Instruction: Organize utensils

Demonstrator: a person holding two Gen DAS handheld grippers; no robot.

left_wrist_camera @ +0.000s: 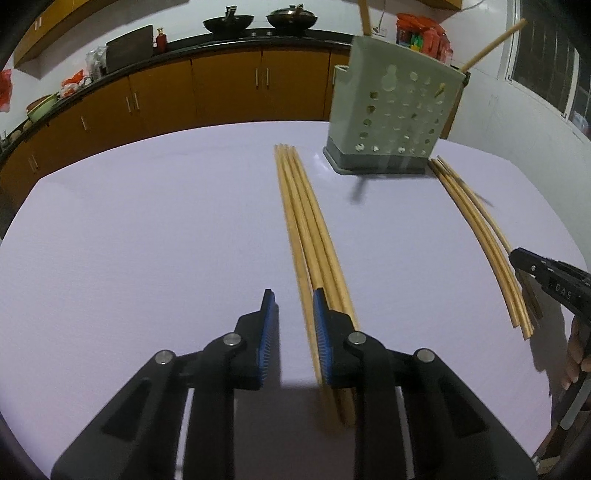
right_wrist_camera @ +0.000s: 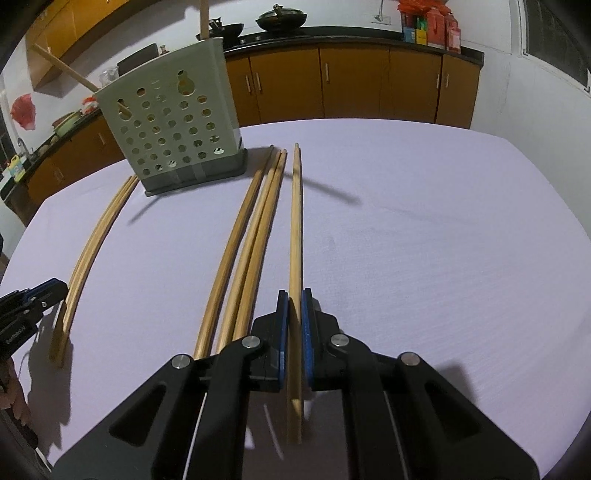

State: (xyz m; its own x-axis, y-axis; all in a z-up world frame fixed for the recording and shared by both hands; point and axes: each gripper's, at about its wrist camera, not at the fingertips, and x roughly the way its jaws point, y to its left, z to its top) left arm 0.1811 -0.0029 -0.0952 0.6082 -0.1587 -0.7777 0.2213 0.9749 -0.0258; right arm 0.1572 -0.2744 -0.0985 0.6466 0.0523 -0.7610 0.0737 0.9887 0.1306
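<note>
Right now the step is a chopstick pickup: right tongs are nearly closed around a single chopstick lying on the table, blue pads on both sides of it, apparently pinching it, though whether it is off the cloth can't be told. Left tongs are spread wide over the near end of the left chopstick bundle, one pad resting beside the sticks, nothing gripped. Next move, as a guess: lift the single stick, tip it upright and drop it into the perforated utensil holder, which stands at the far side of the table and already has two chopsticks leaning out of the top. Another group of loose chopsticks lies just left of the held one, so the lift should go straight up to avoid nudging them. Those leaning sticks could block the opening. Far counter holds woks and packets; well apart, no obstruction.
</note>
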